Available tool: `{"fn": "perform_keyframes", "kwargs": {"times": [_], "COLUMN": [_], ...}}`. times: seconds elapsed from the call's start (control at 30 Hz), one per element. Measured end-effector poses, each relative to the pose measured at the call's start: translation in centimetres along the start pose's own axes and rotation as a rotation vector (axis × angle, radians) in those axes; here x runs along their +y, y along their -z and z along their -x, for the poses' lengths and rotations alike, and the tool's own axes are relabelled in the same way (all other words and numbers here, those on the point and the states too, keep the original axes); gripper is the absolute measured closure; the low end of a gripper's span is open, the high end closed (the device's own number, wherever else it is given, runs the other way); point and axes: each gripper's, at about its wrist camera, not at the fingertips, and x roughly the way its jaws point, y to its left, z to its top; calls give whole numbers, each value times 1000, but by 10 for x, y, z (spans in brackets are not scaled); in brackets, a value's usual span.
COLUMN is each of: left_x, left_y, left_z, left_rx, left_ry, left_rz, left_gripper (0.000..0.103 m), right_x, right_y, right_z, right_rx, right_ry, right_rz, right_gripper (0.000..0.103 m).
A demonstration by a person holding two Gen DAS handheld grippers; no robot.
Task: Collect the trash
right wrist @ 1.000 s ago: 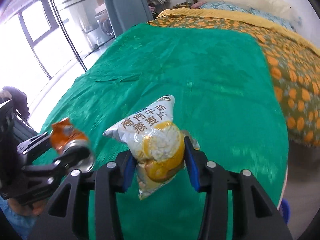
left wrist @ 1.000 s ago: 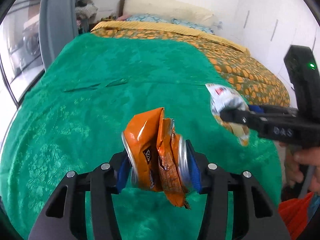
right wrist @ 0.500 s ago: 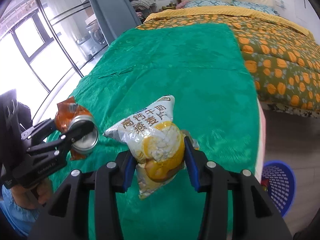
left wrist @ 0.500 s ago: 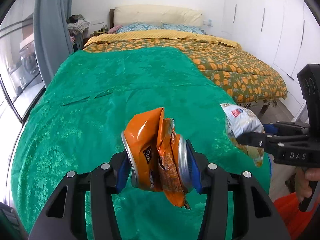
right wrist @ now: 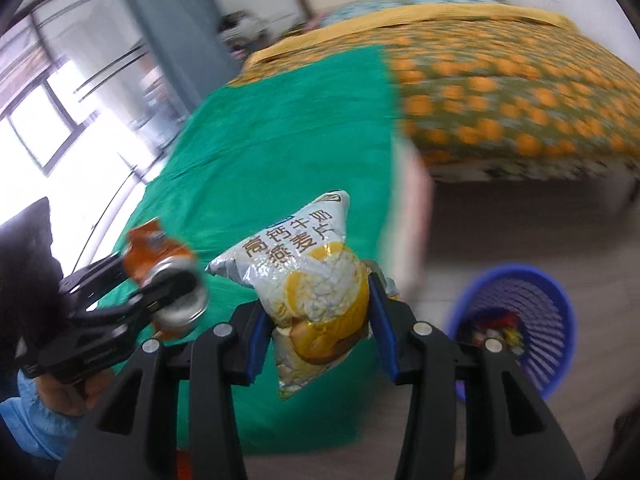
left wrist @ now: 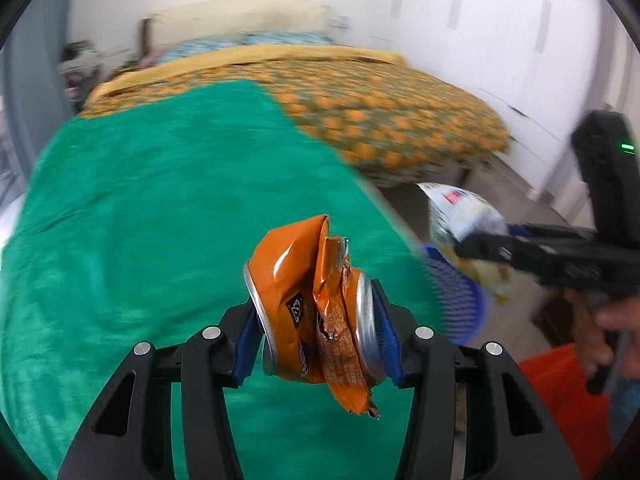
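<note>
I am holding the left gripper [left wrist: 318, 330] clamped partway on a crushed orange can [left wrist: 312, 312], fingers [left wrist: 246, 338] pressing both ends. The right gripper [right wrist: 318, 326] is gripping a silver-yellow snack packet [right wrist: 316, 284] between narrowly set fingers [right wrist: 382, 330]. Both items are hanging in the air near the green bedspread [left wrist: 160, 220] edge. Since the earlier frames, both views have been swinging off the bed toward the floor. Only the right wrist view is showing the blue basket [right wrist: 560, 312] interior, with trash inside.
</note>
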Motion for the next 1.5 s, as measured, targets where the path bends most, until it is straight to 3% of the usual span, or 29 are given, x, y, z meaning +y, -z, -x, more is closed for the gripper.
{"fn": "perform_keyframes", "kwargs": {"times": [0.13, 0.27, 0.4, 0.57, 0.63, 0.7, 0.8, 0.87, 1.03, 1.07, 1.17, 1.3, 1.37, 1.5], "left_x": [-72, -141, -180, -193, -190, -188, -181, -180, -192, -194, -198, -198, -197, -201], "left_y": [-9, -18, -17, 0, 7, 12, 20, 19, 11, 9, 4, 12, 20, 33], "left_z": [-28, -84, -157, -251, -288, -311, -330, -324, -265, -246, -194, -132, -101, -70], "left_rx": [43, 117, 210, 309, 353, 369, 386, 364, 255, 222, 180, 121, 70, 65], "left_ry": [152, 236, 244, 219, 204, 182, 122, 125, 93, 106, 143, 111, 76, -64], "left_rz": [-63, -105, -86, -34, 2, 26, 61, 84, -7, -22, -59, -88, -105, -147], "left_gripper": [54, 53, 52, 46, 38, 21, 20, 18, 13, 6, 5, 5, 5, 5], "right_x": [-89, -160, -220, -283, -307, -324, -337, -342, -329, -320, -282, -223, -196, -155], "right_y": [14, 25, 32, 51, 59, 70, 81, 84, 76, 73, 70, 89, 107, 134], "right_z": [20, 14, -6, -44, -61, -74, -78, -67, -28, -17, 16, 60, 78, 109], "right_rx": [2, 22, 50, 86, 110, 124, 110, 80, 7, -4, -9, -52, -85, -148], "right_ry": [148, 195, 205, 195, 186, 183, 191, 198, 270, 294, 432, 541, 504, 500], "right_rz": [-132, -243, -330, -466, -523, -571, -608, -621, -576, -548, -443, -347, -372, -398], "right_gripper": [60, 60, 59, 55, 46, 16, 15, 13, 5, 5, 5, 5, 5, 5]}}
